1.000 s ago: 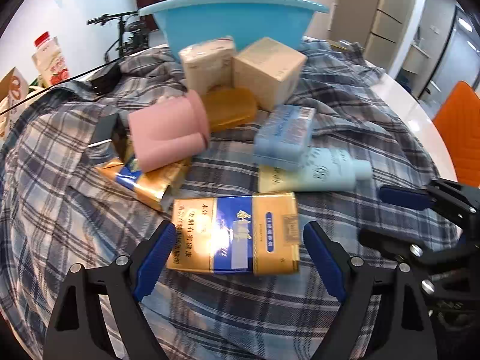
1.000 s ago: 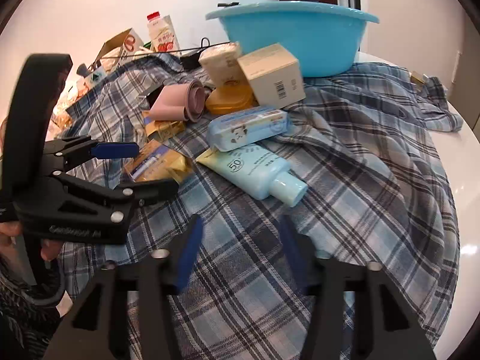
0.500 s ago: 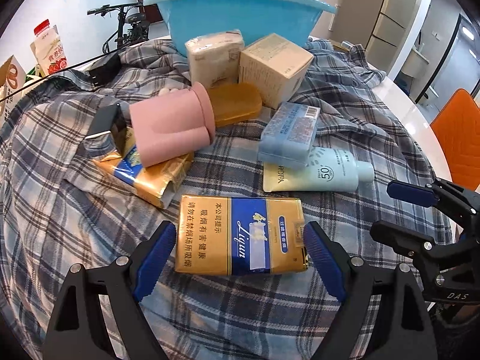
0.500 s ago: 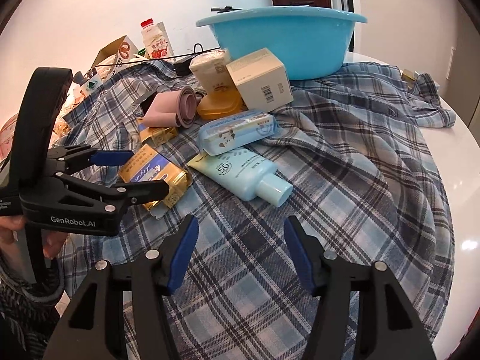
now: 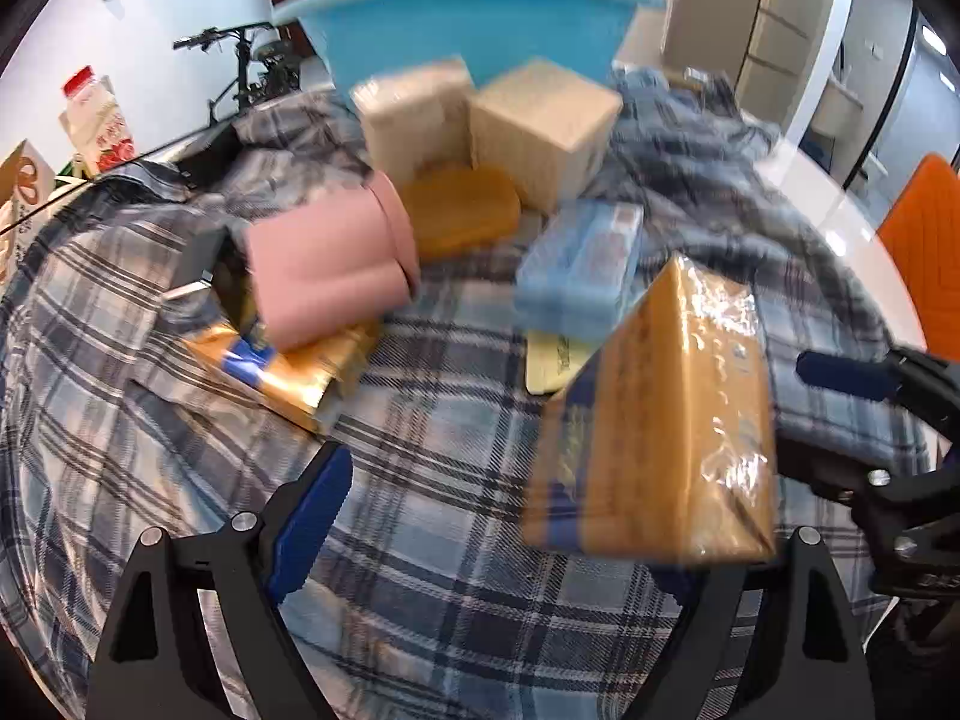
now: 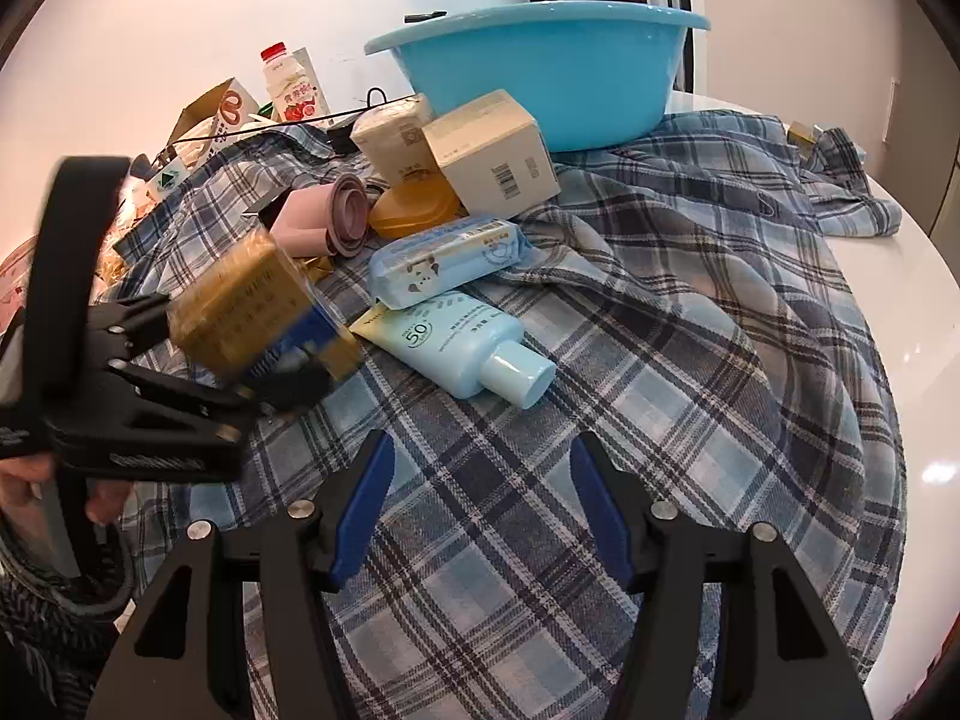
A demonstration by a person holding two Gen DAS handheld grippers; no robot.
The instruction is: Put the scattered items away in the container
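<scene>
A gold and blue carton (image 5: 654, 420) stands tipped up on its edge, blurred, leaning at the right finger of my left gripper (image 5: 510, 516). That gripper is open: its left pad (image 5: 312, 510) is well clear of the carton. In the right wrist view the carton (image 6: 252, 306) sits raised over the left gripper's fingers. My right gripper (image 6: 480, 456) is open over bare plaid cloth, with nothing between its pads. Ahead of it lie a blue sunscreen tube (image 6: 456, 342) and a wipes pack (image 6: 444, 258). The blue basin (image 6: 540, 78) stands at the back.
A pink cup (image 5: 324, 270), an amber case (image 5: 462, 210), two beige boxes (image 5: 540, 132) and a second gold pack (image 5: 282, 372) crowd the plaid cloth before the basin. A milk bottle (image 6: 291, 84) stands far left. The white table edge (image 6: 900, 300) curves right, near an orange chair (image 5: 930, 252).
The carton lay flat between the left gripper's fingers; now it has tipped up on edge toward the right finger. The right gripper has hardly moved.
</scene>
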